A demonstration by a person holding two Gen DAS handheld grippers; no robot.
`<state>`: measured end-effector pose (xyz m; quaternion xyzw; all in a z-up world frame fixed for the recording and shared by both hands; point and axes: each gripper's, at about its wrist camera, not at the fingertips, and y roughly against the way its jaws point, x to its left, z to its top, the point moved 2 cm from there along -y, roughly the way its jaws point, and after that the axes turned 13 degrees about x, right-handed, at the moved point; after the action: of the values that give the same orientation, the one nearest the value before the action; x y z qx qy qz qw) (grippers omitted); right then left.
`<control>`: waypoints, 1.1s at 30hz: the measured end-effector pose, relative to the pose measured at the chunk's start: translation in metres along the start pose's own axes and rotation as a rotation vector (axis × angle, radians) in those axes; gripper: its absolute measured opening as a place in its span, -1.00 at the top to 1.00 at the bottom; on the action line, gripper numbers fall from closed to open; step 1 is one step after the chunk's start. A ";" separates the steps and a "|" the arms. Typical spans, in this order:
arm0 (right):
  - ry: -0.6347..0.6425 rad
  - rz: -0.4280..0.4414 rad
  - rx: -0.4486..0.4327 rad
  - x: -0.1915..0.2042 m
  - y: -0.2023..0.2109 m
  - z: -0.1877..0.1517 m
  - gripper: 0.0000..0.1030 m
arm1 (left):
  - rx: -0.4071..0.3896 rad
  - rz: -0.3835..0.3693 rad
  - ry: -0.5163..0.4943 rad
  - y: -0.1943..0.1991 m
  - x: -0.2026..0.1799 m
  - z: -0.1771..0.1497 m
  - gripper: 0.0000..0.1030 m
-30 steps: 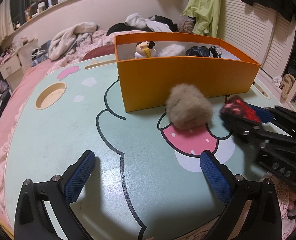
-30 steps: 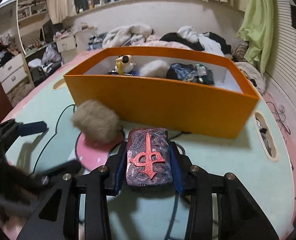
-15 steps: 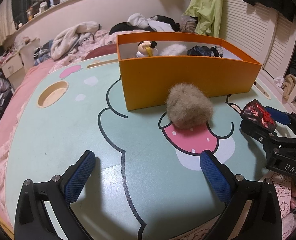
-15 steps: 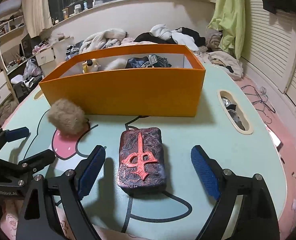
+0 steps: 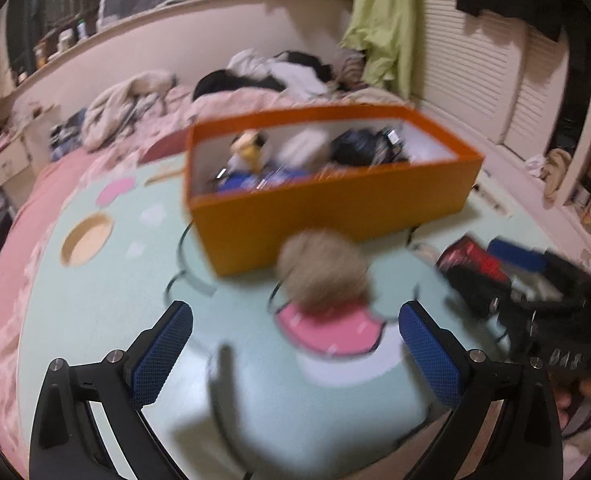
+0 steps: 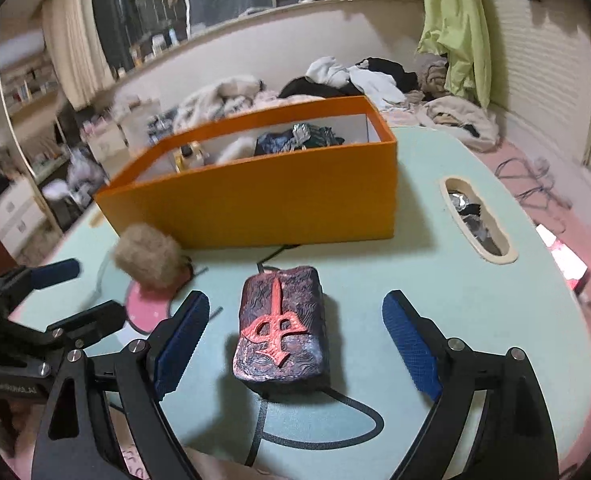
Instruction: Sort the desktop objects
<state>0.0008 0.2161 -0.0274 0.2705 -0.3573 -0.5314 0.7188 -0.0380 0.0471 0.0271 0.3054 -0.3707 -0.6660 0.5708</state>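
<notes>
Right wrist: dark carved block (image 6: 281, 334) bears a raised red symbol.

Both wrist views look low across the table (image 5: 95, 300) toward the orange box (image 5: 335, 208), mid-frame. They share the fluffy ball (image 6: 147, 258) and that box.

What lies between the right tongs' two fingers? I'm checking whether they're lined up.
The dark block with a red emblem, resting on the table, ungripped, shown in the right wrist view.
</notes>
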 end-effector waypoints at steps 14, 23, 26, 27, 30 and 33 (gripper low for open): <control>-0.140 0.150 -0.078 -0.026 0.010 0.004 -0.71 | 0.033 0.158 0.018 -0.015 0.001 0.007 0.21; 0.085 -0.026 0.021 0.015 0.000 -0.001 -0.72 | 0.080 0.070 0.187 -0.021 0.036 -0.024 -1.00; 0.138 -0.147 0.059 0.027 -0.008 -0.001 -0.72 | 0.084 0.085 0.181 -0.025 0.034 -0.024 -1.00; 0.143 -0.166 0.065 0.028 -0.010 -0.001 -0.72 | 0.085 0.081 0.175 -0.025 0.032 -0.025 -1.00; 0.154 -0.180 0.073 0.026 -0.011 -0.003 -0.76 | 0.086 0.078 0.175 -0.026 0.031 -0.025 -1.00; 0.154 -0.180 0.073 0.024 -0.011 -0.002 -0.76 | 0.086 0.077 0.175 -0.026 0.031 -0.025 -1.00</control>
<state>0.0004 0.1904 -0.0314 0.3675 -0.2944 -0.5582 0.6831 -0.0364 0.0148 -0.0079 0.3721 -0.3591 -0.5977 0.6127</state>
